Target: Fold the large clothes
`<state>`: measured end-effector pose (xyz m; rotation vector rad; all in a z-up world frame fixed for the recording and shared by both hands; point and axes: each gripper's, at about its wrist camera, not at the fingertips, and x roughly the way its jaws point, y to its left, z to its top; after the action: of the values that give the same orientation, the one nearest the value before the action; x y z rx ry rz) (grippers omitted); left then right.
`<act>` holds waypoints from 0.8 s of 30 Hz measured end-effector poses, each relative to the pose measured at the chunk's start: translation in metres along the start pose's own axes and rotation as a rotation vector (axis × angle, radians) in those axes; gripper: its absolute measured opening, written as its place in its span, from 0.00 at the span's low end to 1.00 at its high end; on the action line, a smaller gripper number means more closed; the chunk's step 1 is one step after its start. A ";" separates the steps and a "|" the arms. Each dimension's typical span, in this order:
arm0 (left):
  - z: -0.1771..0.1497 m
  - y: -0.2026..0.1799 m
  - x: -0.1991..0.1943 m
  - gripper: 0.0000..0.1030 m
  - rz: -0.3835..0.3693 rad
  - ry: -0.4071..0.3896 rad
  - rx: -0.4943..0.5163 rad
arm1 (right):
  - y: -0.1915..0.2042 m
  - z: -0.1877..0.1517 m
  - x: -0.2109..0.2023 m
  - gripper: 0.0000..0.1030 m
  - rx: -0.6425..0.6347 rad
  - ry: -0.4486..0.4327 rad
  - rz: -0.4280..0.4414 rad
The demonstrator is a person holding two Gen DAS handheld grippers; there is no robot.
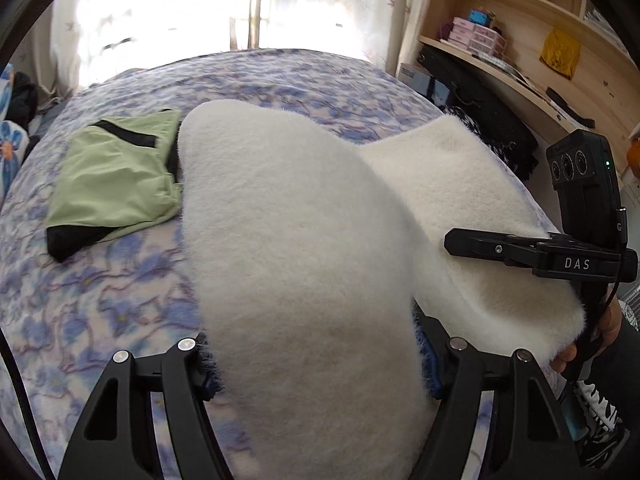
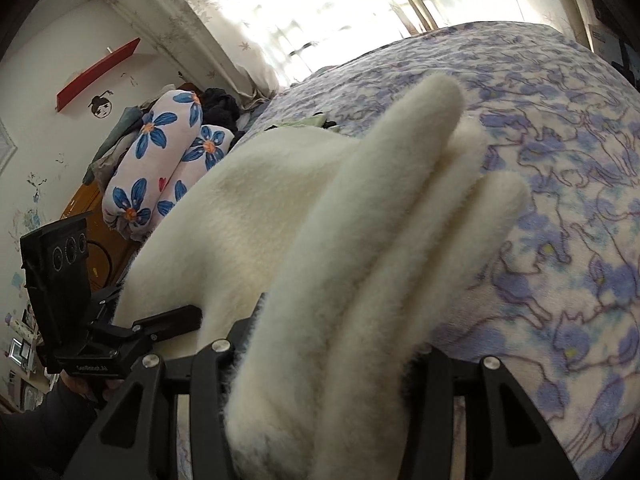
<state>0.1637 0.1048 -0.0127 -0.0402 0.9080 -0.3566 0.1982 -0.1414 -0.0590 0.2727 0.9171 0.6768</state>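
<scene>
While angled down, grippers (image 1: 316, 364) on fleece (image 1: 304, 240)

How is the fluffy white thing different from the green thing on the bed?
The fluffy cream-white garment is lifted off the flowery blue bedspread, clamped by the left gripper and the right gripper; the smooth light-green garment with black trim lies flat and folded, untouched. The white one looks thick and furry and much bigger; the green one looks thin. Both are clothes over the same bed.

A folded garment (image 1: 112, 176) lies on the bed (image 1: 100, 312), left of the fleece (image 1: 304, 248).
</scene>
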 end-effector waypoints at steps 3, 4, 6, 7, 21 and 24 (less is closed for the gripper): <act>0.001 0.030 -0.023 0.69 0.029 -0.029 -0.025 | 0.029 0.014 0.016 0.45 -0.036 -0.007 0.027; 0.003 0.043 -0.030 0.69 0.042 -0.038 -0.033 | 0.038 0.020 0.024 0.45 -0.046 -0.008 0.037; 0.009 0.065 -0.040 0.69 0.062 -0.053 -0.042 | 0.054 0.034 0.039 0.45 -0.059 -0.010 0.058; 0.014 0.077 -0.045 0.69 0.073 -0.062 -0.046 | 0.061 0.040 0.047 0.45 -0.065 -0.011 0.067; 0.143 0.285 -0.003 0.69 0.163 -0.112 -0.046 | 0.100 0.188 0.213 0.45 -0.046 -0.081 0.121; 0.164 0.325 0.024 0.69 0.164 -0.097 -0.044 | 0.096 0.211 0.257 0.45 -0.025 -0.087 0.116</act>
<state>0.3973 0.3840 0.0105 -0.0232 0.8168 -0.1800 0.4350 0.1104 -0.0508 0.3326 0.8132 0.7771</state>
